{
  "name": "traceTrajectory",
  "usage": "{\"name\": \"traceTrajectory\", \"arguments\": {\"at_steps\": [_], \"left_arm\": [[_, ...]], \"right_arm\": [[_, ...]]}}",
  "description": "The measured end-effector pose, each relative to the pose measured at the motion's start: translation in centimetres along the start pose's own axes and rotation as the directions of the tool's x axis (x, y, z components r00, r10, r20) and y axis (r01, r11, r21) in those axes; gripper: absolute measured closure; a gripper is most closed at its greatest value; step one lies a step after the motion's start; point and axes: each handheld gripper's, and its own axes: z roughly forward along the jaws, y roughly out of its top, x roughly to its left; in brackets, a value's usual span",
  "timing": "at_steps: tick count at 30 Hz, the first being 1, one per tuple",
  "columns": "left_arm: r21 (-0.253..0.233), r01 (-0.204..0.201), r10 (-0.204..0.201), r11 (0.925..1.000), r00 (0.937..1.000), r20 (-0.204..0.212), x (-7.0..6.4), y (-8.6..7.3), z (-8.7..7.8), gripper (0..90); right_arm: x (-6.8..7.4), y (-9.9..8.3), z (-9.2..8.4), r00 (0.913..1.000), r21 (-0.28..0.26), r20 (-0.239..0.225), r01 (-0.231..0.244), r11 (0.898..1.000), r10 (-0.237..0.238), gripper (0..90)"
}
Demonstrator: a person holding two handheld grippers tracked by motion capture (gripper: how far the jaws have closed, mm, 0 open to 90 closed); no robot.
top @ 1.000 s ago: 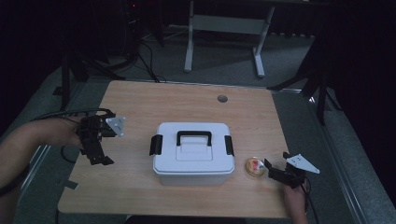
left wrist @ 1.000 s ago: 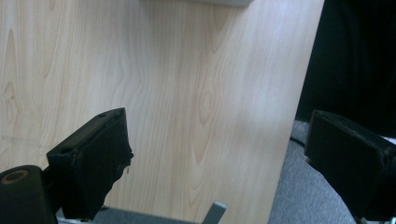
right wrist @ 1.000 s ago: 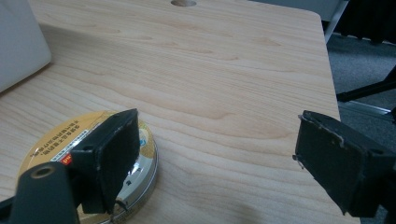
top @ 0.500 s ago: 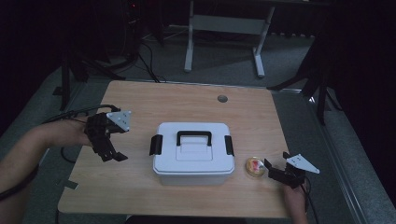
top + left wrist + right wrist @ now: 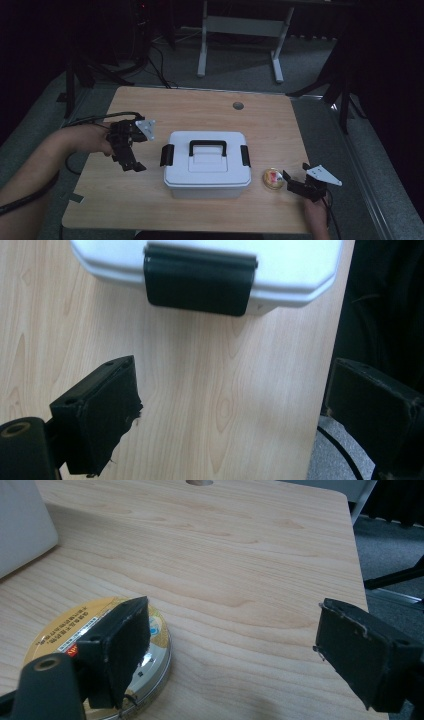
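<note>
A white lidded box [image 5: 207,165] sits mid-worktop [image 5: 270,125]. The left gripper [image 5: 131,159], fingers spread wide and empty, hovers beside its left latch [image 5: 197,280]. The right gripper [image 5: 292,184], fingers also apart, empty, stands beside what looks like a round tin [image 5: 107,650].

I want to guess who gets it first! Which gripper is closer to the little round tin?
Right. The right gripper sits just beside the round tin, jaws open, one jaw over its edge. The left gripper is far off, across the white box.
</note>
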Motion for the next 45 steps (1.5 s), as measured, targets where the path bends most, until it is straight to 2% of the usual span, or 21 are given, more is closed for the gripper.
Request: {"name": "traceTrajectory", "arguments": {"at_steps": [2,4,6,7,9,11,13,15,19,20,22,24,31,33,38,43,45], "left_arm": [[0.000,0.005,-0.005,1.0000,0.9999,0.011,0.2,0.6,0.2,6.1],[0.009,0.009,-0.009,0.9999,1.0000,0.000,0.3,1.3,0.4,6.1],[0.011,0.041,-0.041,0.9991,0.9991,-0.010,0.5,2.1,0.6,5.9],[0.003,0.040,-0.040,0.9992,0.9992,-0.011,0.7,2.6,0.7,5.8],[0.006,0.021,-0.021,0.9998,0.9998,-0.005,0.7,3.5,0.8,5.8],[0.017,0.002,-0.002,0.9999,0.9998,-0.019,0.6,4.4,1.1,7.1],[0.021,0.003,-0.003,0.9998,1.0000,-0.002,0.7,5.3,1.3,12.2],[0.016,-0.014,0.014,0.9998,0.9998,0.016,0.9,6.1,1.4,12.2],[0.012,-0.036,0.036,0.9993,0.9991,0.023,1.2,7.4,1.7,13.5],[0.016,-0.040,0.040,0.9991,0.9991,0.014,1.3,7.7,1.8,13.5],[0.025,-0.036,0.035,0.9990,0.9990,0.026,1.5,8.3,2.1,14.1],[0.024,-0.048,0.048,0.9985,0.9986,0.024,1.6,8.8,2.3,14.5],[0.034,-0.053,0.053,0.9980,0.9983,0.026,2.2,10.4,3.2,16.2],[0.058,-0.057,0.056,0.9967,0.9983,0.016,2.4,10.8,3.4,19.9],[0.054,-0.063,0.062,0.9965,0.9980,0.011,2.7,11.4,3.8,25.2],[0.070,-0.106,0.105,0.9918,0.9942,0.025,2.5,11.9,4.5,41.3],[0.066,-0.105,0.103,0.9923,0.9944,0.022,2.6,12.0,4.7,47.2]], "right_arm": [[0.0,0.0,0.0,1.0000,0.000,-0.001,-0.001,1.000,0.001,13.9],[0.0,0.0,0.0,1.0000,-0.002,-0.002,-0.002,1.000,0.002,13.9],[0.0,0.0,0.0,1.0000,-0.002,-0.003,-0.002,1.000,0.002,13.9],[0.0,0.0,0.0,1.0000,-0.002,-0.003,-0.002,1.000,0.002,13.9],[0.0,0.0,0.0,1.0000,-0.002,-0.002,0.000,1.000,0.000,13.9],[0.0,0.0,0.0,1.0000,-0.002,-0.003,0.001,1.000,-0.001,13.8],[0.0,0.0,0.0,1.0000,-0.002,-0.004,0.001,1.000,-0.001,13.9],[0.0,0.0,0.0,1.0000,-0.003,-0.004,0.001,1.000,-0.001,13.9],[0.0,0.0,0.0,1.0000,-0.003,-0.006,0.003,1.000,-0.003,13.9],[0.0,0.0,0.0,1.0000,-0.004,-0.006,0.002,1.000,-0.002,13.9],[0.0,0.0,-0.1,1.0000,-0.004,-0.006,0.003,1.000,-0.003,13.9],[0.0,0.0,-0.1,1.0000,-0.004,-0.008,0.001,1.000,-0.001,13.9],[-0.1,0.0,-0.1,1.0000,-0.005,-0.009,-0.005,1.000,0.005,13.9],[-0.1,0.0,-0.1,0.9999,-0.006,-0.011,-0.006,1.000,0.006,13.9],[-0.1,0.0,-0.1,0.9999,-0.006,-0.013,-0.007,1.000,0.007,13.9],[-0.1,0.0,-0.1,0.9999,-0.006,-0.015,-0.006,1.000,0.006,13.9],[-0.1,0.0,-0.1,0.9999,-0.006,-0.016,-0.006,1.000,0.006,13.9]]}}
